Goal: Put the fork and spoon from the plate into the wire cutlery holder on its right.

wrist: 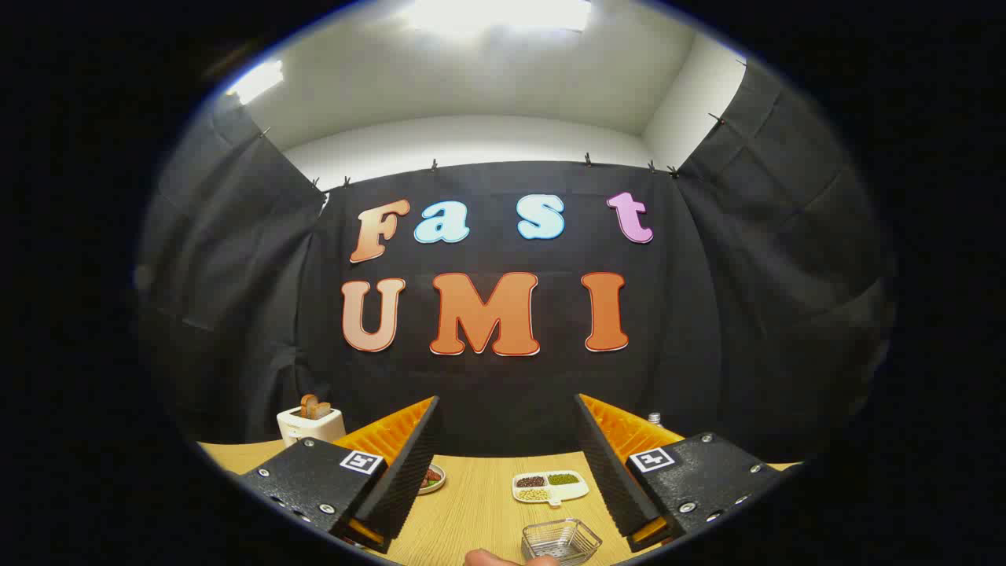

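On the wooden worktop (487,503), between the gripper's fingers and nearest the camera, sat a small clear container with a ribbed or wire-like wall (561,541); it may have been the cutlery holder, though its make was hard to tell. No fork, spoon or plate could be made out, so where the cutlery lay could not be told. The gripper (507,464) was held high and level, its fingers spread wide apart with nothing between them.

As a judgement, a fork and spoon would be light, stiff and slippery, apt to pivot or slide in a two-finger pinch; the handle near its balance point would be the safer place to take hold, and a thin handle lying flat on a plate would call for a low, careful approach.

Just beyond the clear container stood a white divided dish (550,486) holding dark, green and pale grains. Left of the container, partly hidden behind the left finger, was a small bowl (431,478) with reddish contents. Farther left of it, at the back of the worktop, stood a white toaster (310,424) with bread in it. A pale rounded shape (489,558), perhaps a fingertip, lay just beside the container. Nothing stood directly over the container.
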Demonstrator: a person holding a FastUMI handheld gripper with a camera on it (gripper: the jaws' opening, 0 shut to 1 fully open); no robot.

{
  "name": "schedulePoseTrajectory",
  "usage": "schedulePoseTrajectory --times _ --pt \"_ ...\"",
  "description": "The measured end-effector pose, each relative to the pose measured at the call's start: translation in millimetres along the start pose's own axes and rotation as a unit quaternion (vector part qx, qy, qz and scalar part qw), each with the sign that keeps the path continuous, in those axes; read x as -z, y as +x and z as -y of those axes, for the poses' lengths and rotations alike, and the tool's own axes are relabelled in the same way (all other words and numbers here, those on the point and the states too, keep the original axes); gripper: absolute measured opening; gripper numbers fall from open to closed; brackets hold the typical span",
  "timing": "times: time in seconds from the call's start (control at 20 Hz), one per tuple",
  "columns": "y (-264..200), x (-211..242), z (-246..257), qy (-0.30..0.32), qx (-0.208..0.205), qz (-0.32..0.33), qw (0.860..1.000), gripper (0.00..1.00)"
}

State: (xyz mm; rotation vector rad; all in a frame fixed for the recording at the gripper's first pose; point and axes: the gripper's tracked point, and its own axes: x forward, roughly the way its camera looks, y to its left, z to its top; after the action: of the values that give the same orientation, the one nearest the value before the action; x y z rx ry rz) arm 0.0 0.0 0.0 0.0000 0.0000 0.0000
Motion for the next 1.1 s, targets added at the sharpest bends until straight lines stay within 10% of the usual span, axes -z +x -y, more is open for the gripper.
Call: schedulePoseTrajectory --times 1.1 --pt "6 -13 -20 -0.002 0.010 -0.028 1.000 0.97"
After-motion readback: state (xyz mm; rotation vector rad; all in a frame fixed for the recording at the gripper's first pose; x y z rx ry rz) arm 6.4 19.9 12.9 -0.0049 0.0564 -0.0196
